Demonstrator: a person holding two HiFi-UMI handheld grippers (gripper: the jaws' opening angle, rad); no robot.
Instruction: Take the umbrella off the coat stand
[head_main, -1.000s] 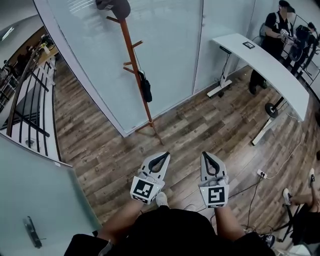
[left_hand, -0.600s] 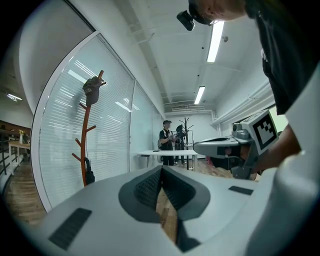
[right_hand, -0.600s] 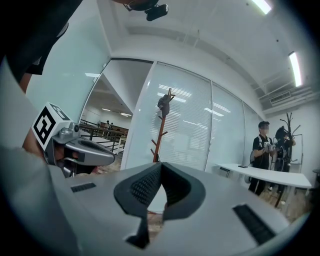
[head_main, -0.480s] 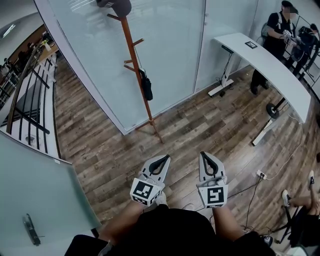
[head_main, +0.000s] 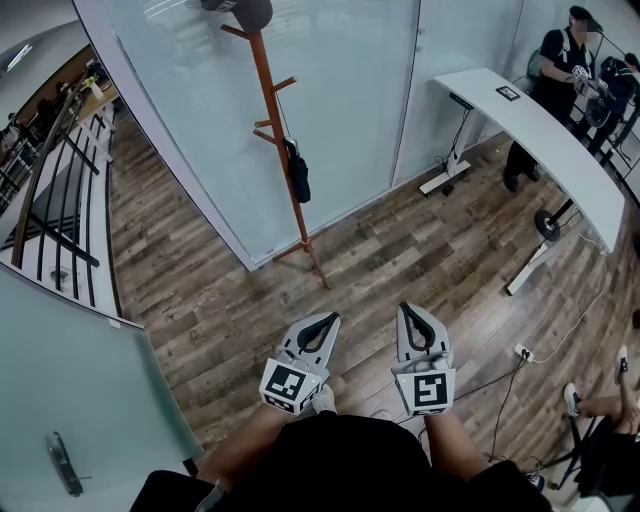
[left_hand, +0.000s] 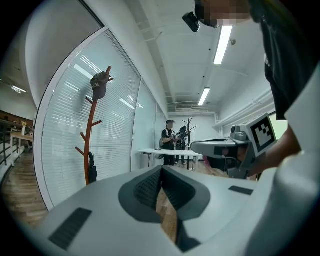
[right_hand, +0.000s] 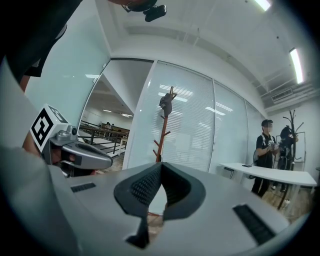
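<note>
Head view: the left tool (head_main: 333, 318) and the right tool (head_main: 405, 308), each bearing a marker cube, were held side by side over the brown wood-plank floor (head_main: 200, 300). Both were aimed toward the slender reddish-brown wooden coat stand (head_main: 275, 130), which stood well apart from them against a frosted glass wall (head_main: 340, 80). The small black folded umbrella (head_main: 298, 176) hung from a lower peg on the stand's right side, and a dark cap (head_main: 245, 10) sat at its top. A long white desk (head_main: 540, 130) ran along the right, with a person in dark clothes (head_main: 555, 75) at its far end. Left gripper view: the left tool's jaws were pressed together at the tips with nothing between them, and the umbrella hung on the stand at far left. Right gripper view: the right tool's jaws were likewise pressed together and empty, and the stand rose beyond their tips.
</note>
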